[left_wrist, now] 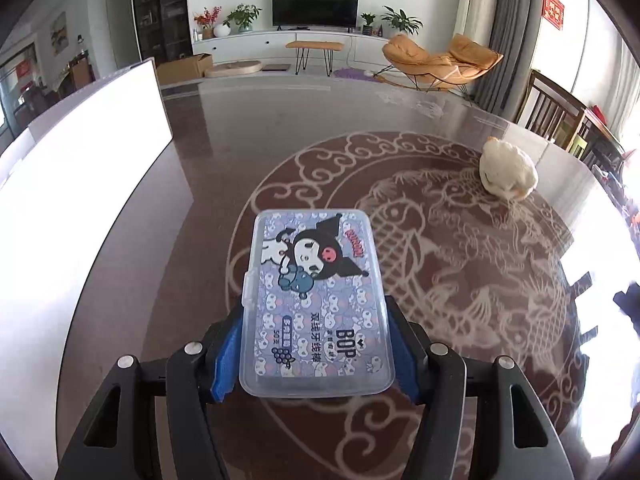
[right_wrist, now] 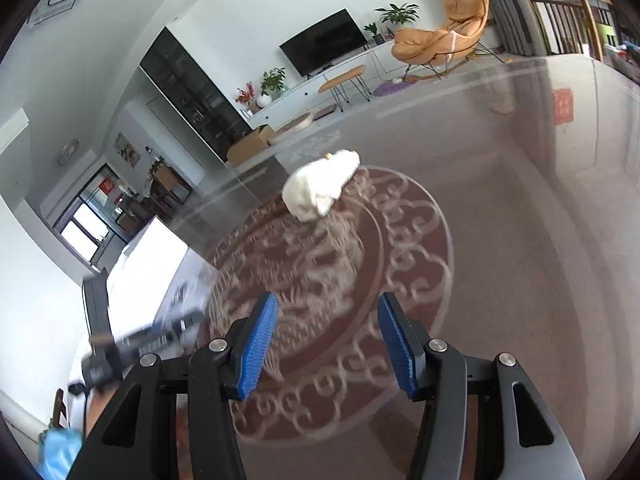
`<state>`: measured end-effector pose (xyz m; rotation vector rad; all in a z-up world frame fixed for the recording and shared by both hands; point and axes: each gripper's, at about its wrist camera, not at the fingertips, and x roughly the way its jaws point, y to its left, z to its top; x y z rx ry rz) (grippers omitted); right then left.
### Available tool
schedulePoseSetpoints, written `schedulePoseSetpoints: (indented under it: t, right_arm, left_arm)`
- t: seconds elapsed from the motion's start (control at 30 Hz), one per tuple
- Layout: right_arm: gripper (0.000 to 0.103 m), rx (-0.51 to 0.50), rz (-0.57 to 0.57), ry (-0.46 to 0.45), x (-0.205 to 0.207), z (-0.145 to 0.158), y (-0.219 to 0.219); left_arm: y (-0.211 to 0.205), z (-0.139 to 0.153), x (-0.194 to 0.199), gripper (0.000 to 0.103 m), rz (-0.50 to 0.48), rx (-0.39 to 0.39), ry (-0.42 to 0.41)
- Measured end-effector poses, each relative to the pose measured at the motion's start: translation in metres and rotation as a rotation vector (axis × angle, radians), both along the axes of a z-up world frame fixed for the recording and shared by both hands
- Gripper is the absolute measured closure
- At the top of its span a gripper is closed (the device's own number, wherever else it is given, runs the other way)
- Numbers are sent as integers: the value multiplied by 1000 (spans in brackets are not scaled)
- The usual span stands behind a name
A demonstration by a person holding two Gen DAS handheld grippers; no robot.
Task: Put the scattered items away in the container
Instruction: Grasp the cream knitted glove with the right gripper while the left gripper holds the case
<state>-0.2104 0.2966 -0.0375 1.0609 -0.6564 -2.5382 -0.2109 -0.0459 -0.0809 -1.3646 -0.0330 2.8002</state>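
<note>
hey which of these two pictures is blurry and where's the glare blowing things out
Right wrist view: motion blur smears the table pattern and the left gripper; the open right gripper stays sharp. Left wrist view: sharp on the floss box, but the white container is overexposed.

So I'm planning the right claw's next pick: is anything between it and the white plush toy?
Nothing visible. The right claw is open, and only bare patterned table lies between it and the white plush toy. The left claw holds the floss box elsewhere.
</note>
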Motion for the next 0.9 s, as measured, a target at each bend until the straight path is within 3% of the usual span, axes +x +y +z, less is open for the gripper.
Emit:
schedulePoseSetpoints:
  t: [0.1,0.17,0.27,0.33,0.4,0.5,0.7,0.8,0.9]
  right_arm:
    - [48,-17,-31,-14,-78,12,-19]
    - [48,8,-75,-80,-119,8,-36]
    - [48,188,-99,-187,-157,-10,-72]
    - [49,252,-86,-201,-163,-17,-87]
    - [57,274,-59,-162,-156,-14,-91]
    - [60,299,58,-135,-128,-14,-92]
    - [60,369,353,-102,1,-18,-65]
    - [58,325,347,-94,53,-15,-36]
    - [53,331,249,-83,72,-15,-25]
  left_arm:
    - [-5,3,7,42,7,21,9]
    - [-7,4,4,42,14,22,12]
    - [-8,3,4,42,17,12,9]
    - [-8,2,3,42,17,14,9]
    - [-8,2,1,42,17,21,11]
    - [-9,3,2,42,16,21,11]
    - [-3,1,19,42,-17,62,11]
    - [1,1,40,42,-41,60,15]
    - [5,0,42,41,-10,28,11]
